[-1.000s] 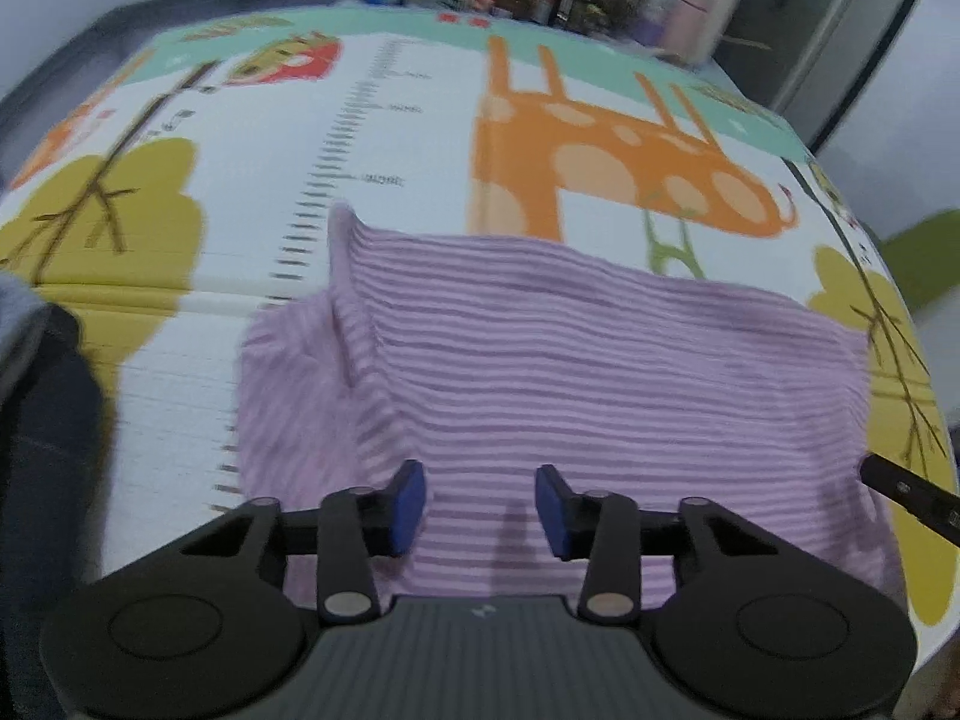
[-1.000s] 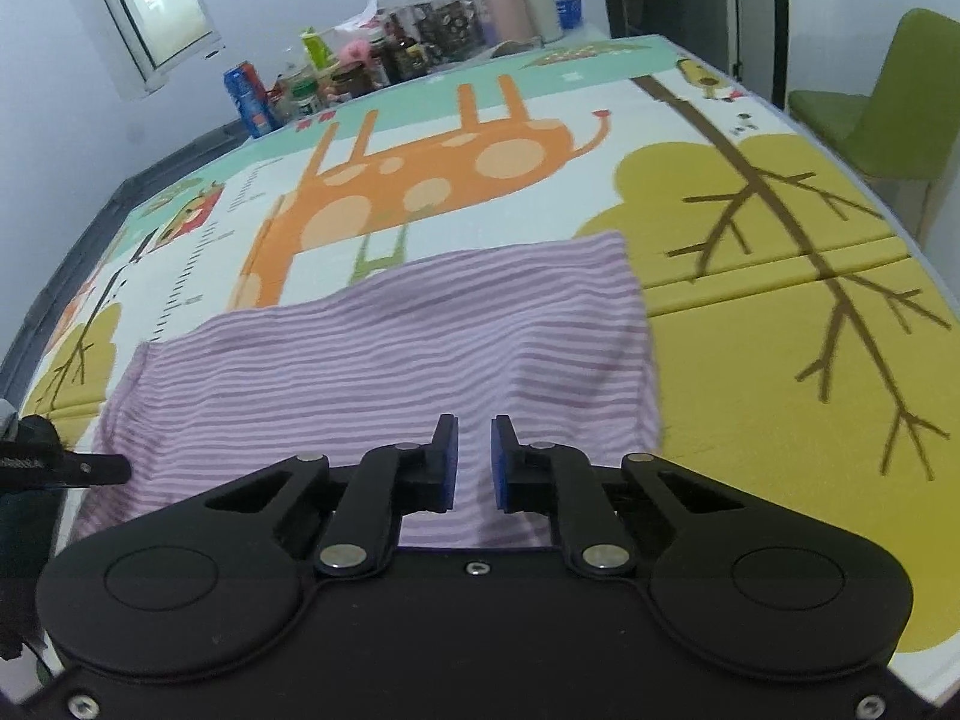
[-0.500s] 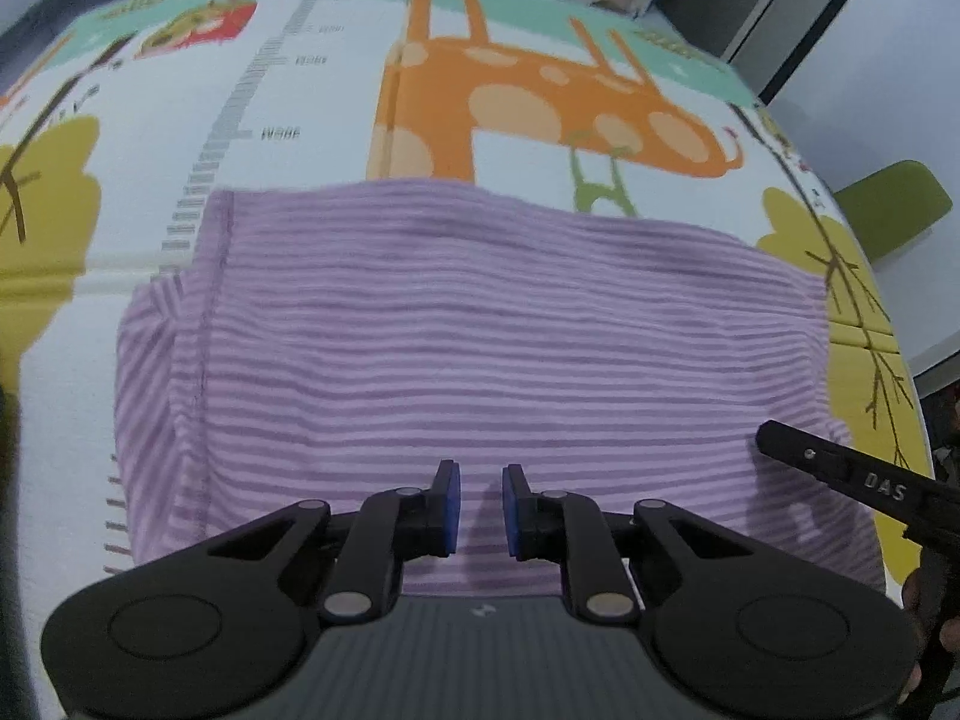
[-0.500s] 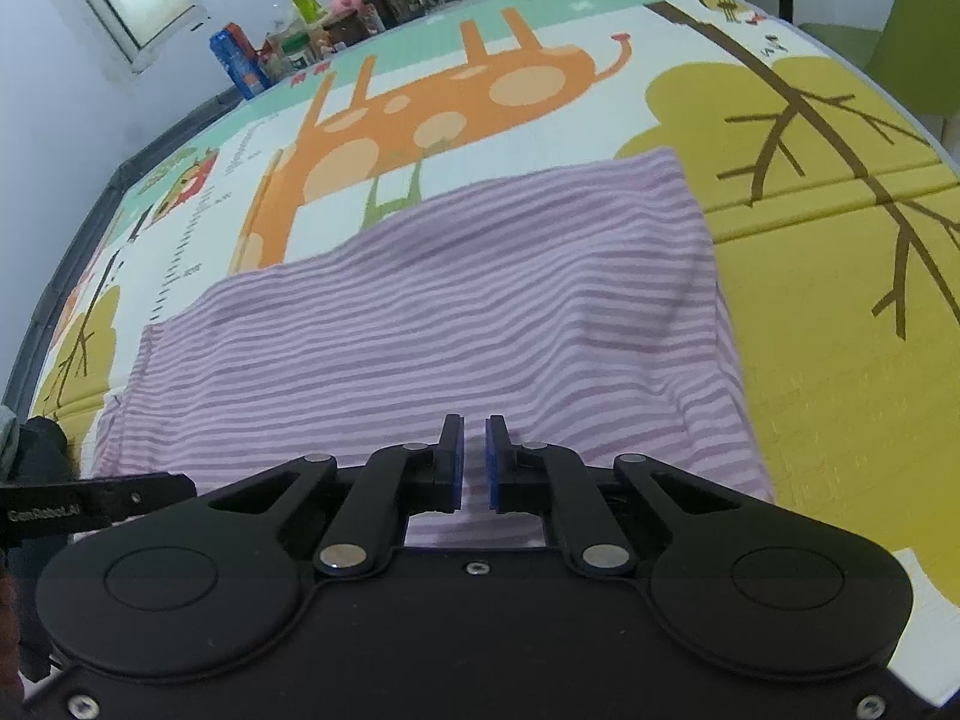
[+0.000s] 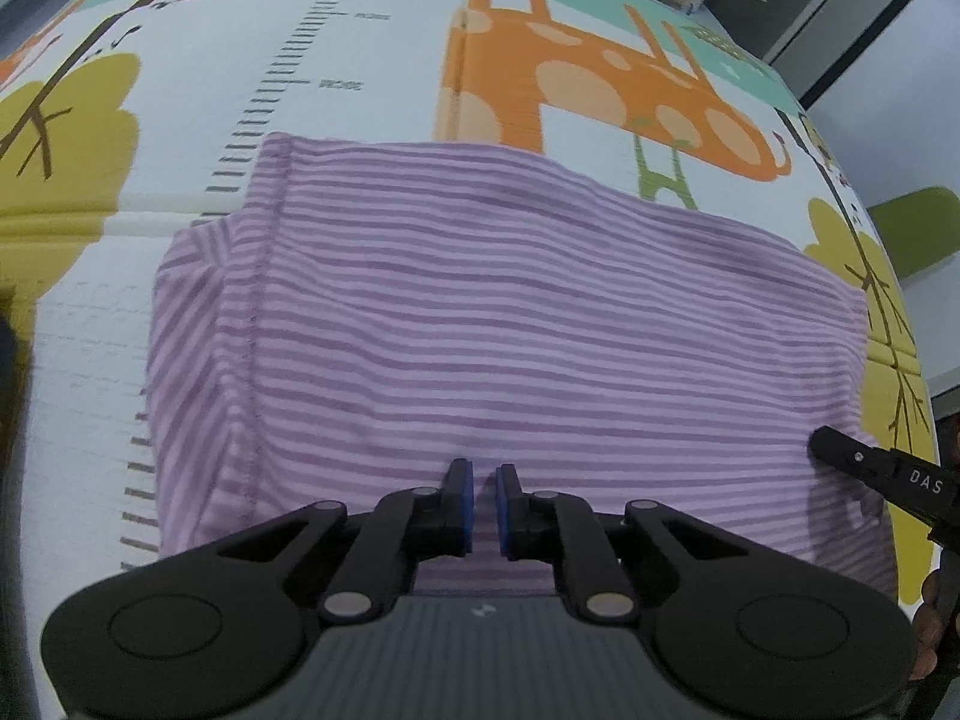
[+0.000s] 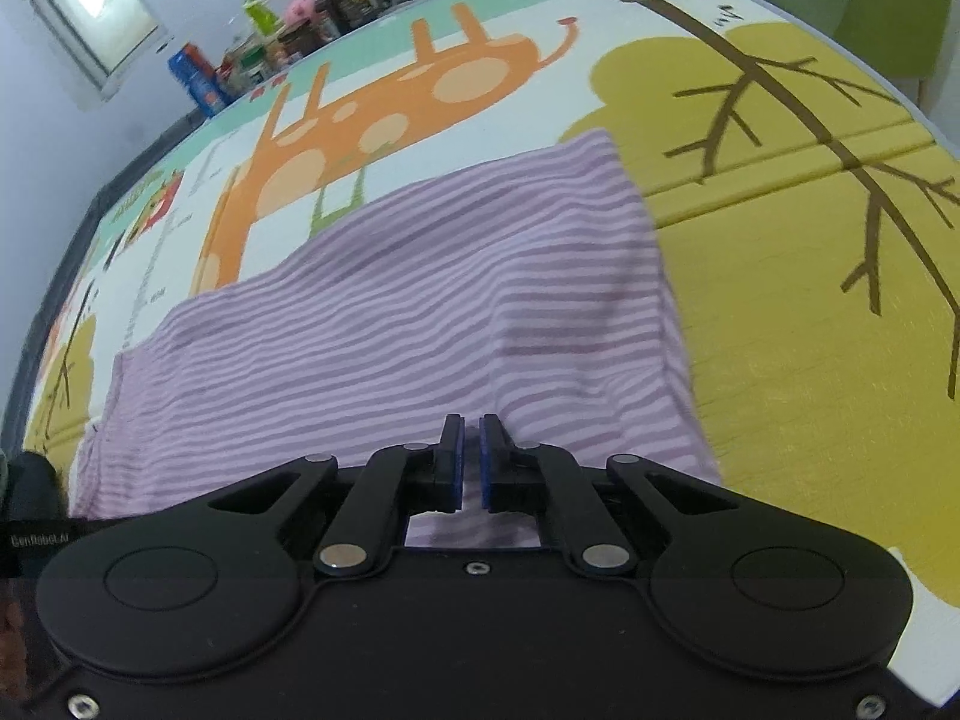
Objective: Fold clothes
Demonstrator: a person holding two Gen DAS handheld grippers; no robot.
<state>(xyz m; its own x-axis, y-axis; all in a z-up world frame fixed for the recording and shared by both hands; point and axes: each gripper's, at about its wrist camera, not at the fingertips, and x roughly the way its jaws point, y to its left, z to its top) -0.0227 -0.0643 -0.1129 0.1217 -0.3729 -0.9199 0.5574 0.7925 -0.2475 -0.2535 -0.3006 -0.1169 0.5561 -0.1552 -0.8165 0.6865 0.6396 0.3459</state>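
Striped purple garment [image 5: 510,324] lies spread on the printed play mat [image 5: 360,60], its long axis running side to side in front of us, one stitched seam down its left part and its near hem directly under both claws. Our left gripper [image 5: 483,501] has just been closing; its blue pads now stand almost together over the near hem, and we cannot tell whether cloth is pinched between them. Our right gripper [image 6: 471,461] has likewise been closing and reads as fully closed, with a ridge of fabric rising to its tips, which suggests a pinch of the hem. Each hand sits nearer its own end, so we judge the fold must go away from us, toward the far edge.
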